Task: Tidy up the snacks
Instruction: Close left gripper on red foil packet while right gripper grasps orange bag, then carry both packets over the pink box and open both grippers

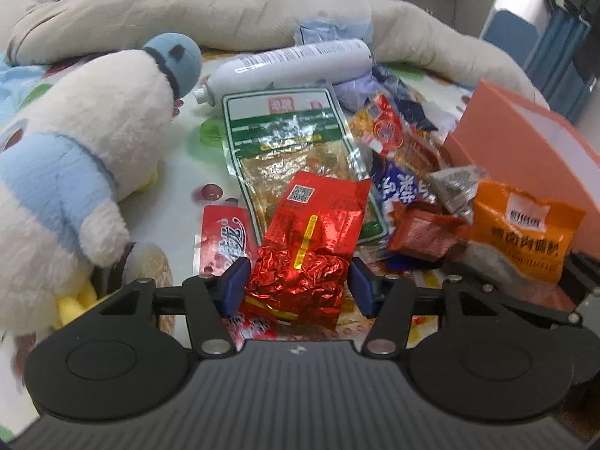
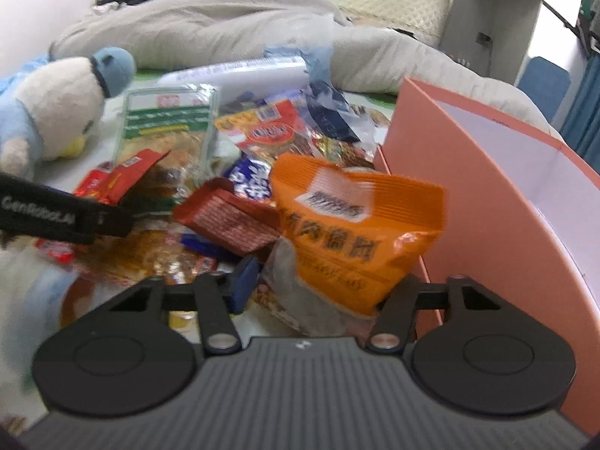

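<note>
My left gripper (image 1: 298, 285) has a crinkled red foil packet (image 1: 311, 225) between its blue pads, which sit against the packet's two sides. The packet stands over a pile of snacks on a printed bedsheet. In the right wrist view, my right gripper (image 2: 318, 292) is shut on an orange snack bag (image 2: 356, 225), held upright beside an open pink box (image 2: 468, 172). Only its left blue pad shows; the bag hides the right one. The left wrist view shows the same orange bag (image 1: 521, 232) at the right, in front of the pink box (image 1: 525, 138).
A white and blue plush toy (image 1: 75, 157) lies at the left. A white tube (image 1: 292, 63) and a green-bordered clear pouch (image 1: 285, 131) lie behind the pile, with several red, blue and brown packets around. A grey blanket (image 1: 187, 7) runs along the back.
</note>
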